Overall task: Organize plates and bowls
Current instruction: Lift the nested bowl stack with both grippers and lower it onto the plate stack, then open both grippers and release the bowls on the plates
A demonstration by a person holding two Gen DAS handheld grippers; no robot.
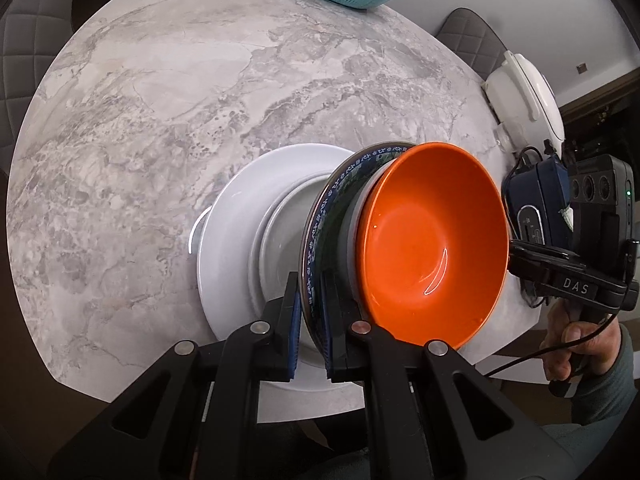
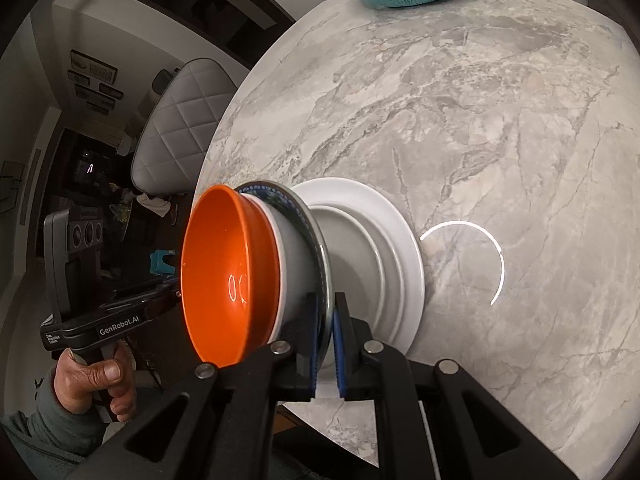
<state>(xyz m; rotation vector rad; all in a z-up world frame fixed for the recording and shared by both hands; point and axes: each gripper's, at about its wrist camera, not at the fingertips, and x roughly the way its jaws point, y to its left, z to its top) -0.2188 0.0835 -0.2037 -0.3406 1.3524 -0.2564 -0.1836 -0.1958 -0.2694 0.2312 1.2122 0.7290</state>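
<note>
1. Left wrist view: the left gripper (image 1: 311,332) is clamped nearly shut on the rim of a blue patterned plate (image 1: 320,216), which carries an orange bowl (image 1: 432,240). A white plate (image 1: 232,236) is seen below on the marble table (image 1: 160,100).
2. Right wrist view: the right gripper (image 2: 326,354) is pinched on the opposite rim of the blue patterned plate (image 2: 320,240); the orange bowl (image 2: 224,276) is carried above the white plate (image 2: 400,248) near the edge of the marble table (image 2: 480,120).

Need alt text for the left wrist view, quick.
The left gripper is shut on the rim of a blue patterned plate carrying an orange bowl, above a white plate on the marble table.
</note>
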